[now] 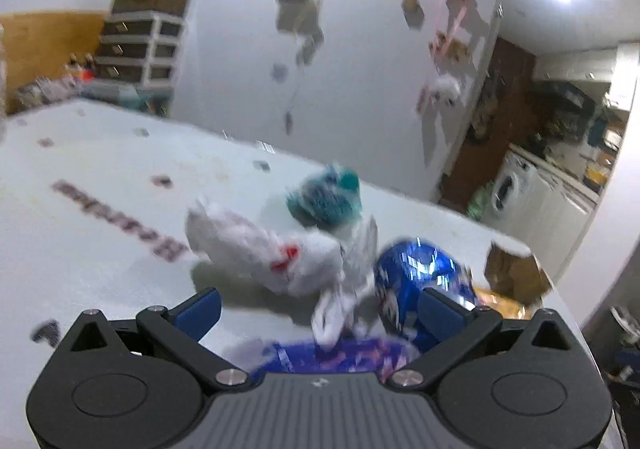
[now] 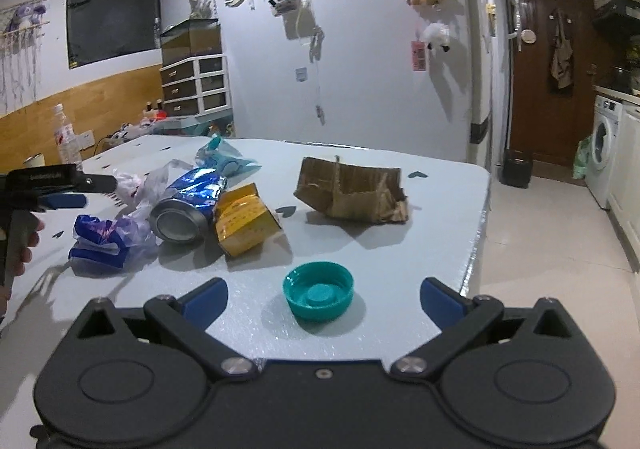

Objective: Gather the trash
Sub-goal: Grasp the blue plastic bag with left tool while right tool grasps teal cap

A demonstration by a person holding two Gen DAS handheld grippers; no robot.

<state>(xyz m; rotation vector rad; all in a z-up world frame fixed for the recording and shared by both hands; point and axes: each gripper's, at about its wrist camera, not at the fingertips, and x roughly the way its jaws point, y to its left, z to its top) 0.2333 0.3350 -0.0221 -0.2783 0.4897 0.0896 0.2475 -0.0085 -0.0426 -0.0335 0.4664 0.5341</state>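
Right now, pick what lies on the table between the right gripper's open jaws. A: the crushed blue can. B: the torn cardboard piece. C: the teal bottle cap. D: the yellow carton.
C: the teal bottle cap lies open side up between the right gripper jaws; the rest lies farther back.

I note the crushed can (image 2: 188, 209): glossy blue metal, bare silvery base. Cap (image 2: 319, 295): smooth teal plastic. Torn box (image 2: 352, 191): rough matt brown cardboard. Yellow carton (image 2: 244, 225): shiny printed card. Bench (image 2: 400, 249): pale, finely grained, matt. Fingers (image 2: 204, 299): smooth blue plastic pads.
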